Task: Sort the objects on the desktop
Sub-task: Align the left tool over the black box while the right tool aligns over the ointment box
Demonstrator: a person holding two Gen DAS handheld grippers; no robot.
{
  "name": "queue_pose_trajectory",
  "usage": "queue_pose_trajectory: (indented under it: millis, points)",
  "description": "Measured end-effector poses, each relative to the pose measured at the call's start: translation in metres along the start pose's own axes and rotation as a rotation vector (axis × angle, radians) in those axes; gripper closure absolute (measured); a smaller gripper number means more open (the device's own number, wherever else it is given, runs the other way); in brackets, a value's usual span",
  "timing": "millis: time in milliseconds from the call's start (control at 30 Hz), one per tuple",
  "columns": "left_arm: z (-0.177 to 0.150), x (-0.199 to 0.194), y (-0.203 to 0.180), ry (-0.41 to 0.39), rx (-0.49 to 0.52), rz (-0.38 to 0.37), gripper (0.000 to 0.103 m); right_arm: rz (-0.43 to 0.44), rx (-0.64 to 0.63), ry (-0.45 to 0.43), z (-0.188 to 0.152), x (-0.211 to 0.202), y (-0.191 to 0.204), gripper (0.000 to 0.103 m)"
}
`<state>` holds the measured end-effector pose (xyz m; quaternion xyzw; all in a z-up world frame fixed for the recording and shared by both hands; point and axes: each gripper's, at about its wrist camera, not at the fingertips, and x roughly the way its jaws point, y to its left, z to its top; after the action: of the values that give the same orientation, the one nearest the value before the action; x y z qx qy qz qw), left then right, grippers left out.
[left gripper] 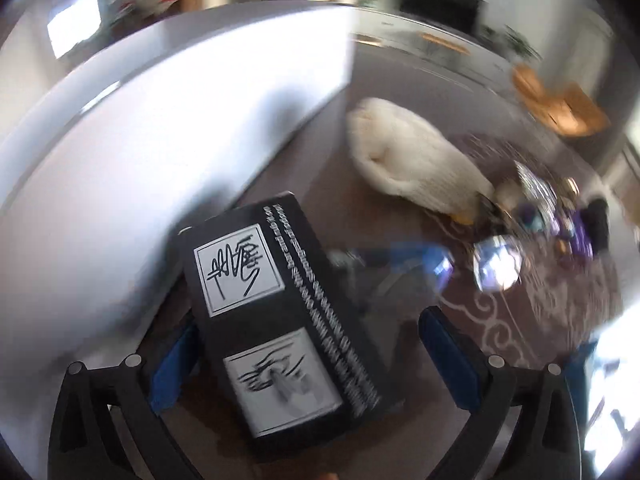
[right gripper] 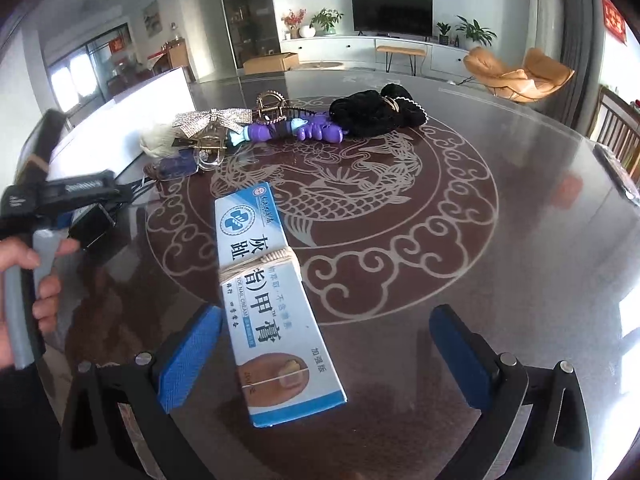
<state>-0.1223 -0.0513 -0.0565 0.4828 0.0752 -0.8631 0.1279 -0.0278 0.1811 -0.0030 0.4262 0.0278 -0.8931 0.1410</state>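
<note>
Sorting looks barely begun. The left gripper (left gripper: 304, 356), fingers spread, straddles a black box (left gripper: 280, 320) beside the white bin (left gripper: 160, 140). The right gripper (right gripper: 326, 356), fingers spread, straddles the nail-cream box (right gripper: 272, 300); hair clips, toy and scrunchie remain beyond it.

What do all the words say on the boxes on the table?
"TOE NAIL CREAM": long blue and white cardboard box, between the open right tongs.
"灰趾", "甲膏", "加强版": same box, large Chinese print.
Its small print and logo text: too small to read.
Black cardboard box with two white picture panels, between the open left tongs: white side lettering too blurred.
</note>
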Motion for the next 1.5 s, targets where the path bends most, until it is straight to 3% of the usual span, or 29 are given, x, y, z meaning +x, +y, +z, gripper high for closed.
queue_pose_trajectory:
  millis: [33, 167, 267, 500, 667, 767, 833, 967, 1033, 1100, 1333, 1500]
  points:
    - [-0.001, 0.000, -0.009, -0.007, 0.075, -0.023, 0.000, 0.004, 0.004, -0.001, 0.000, 0.000, -0.001, 0.000]
    - [-0.021, -0.014, -0.046, 0.007, 0.412, -0.244, 0.000, 0.008, 0.015, -0.005, -0.002, -0.002, -0.005, 0.000]
    - [-0.042, -0.027, -0.048, -0.012, 0.492, -0.298, 0.000, 0.006, 0.015, -0.005, -0.002, -0.002, -0.005, 0.000]
    - [-0.050, -0.032, -0.015, -0.054, 0.340, -0.250, 0.000, -0.007, 0.002, 0.004, -0.002, -0.001, -0.002, 0.000]
    - [-0.056, -0.040, -0.020, -0.089, 0.337, -0.254, 0.000, -0.021, -0.002, 0.004, -0.002, -0.001, -0.002, 0.000]
    - [-0.038, -0.047, -0.028, -0.101, 0.252, -0.268, 0.000, -0.025, -0.006, 0.005, -0.002, -0.002, -0.002, 0.000]
    - [-0.016, -0.047, -0.041, -0.102, 0.200, -0.215, 0.000, -0.025, -0.007, 0.005, -0.001, -0.002, -0.003, 0.000]
    - [0.020, -0.028, -0.064, -0.098, 0.130, -0.029, 0.000, -0.023, -0.006, 0.005, -0.001, -0.002, -0.003, 0.000]
    - [0.021, -0.012, -0.063, -0.054, 0.116, 0.004, 0.000, -0.024, -0.006, 0.004, -0.002, -0.002, -0.003, 0.000]
    - [0.017, -0.006, -0.054, -0.034, 0.106, -0.021, 0.000, -0.023, -0.005, 0.004, -0.002, -0.003, -0.003, 0.000]
    - [-0.021, -0.020, 0.000, -0.083, 0.133, -0.112, 0.000, -0.021, -0.004, 0.004, -0.002, -0.003, -0.004, 0.000]
    - [-0.039, -0.015, 0.015, -0.075, 0.151, -0.128, 0.000, -0.027, -0.008, 0.005, -0.002, -0.003, -0.003, 0.000]
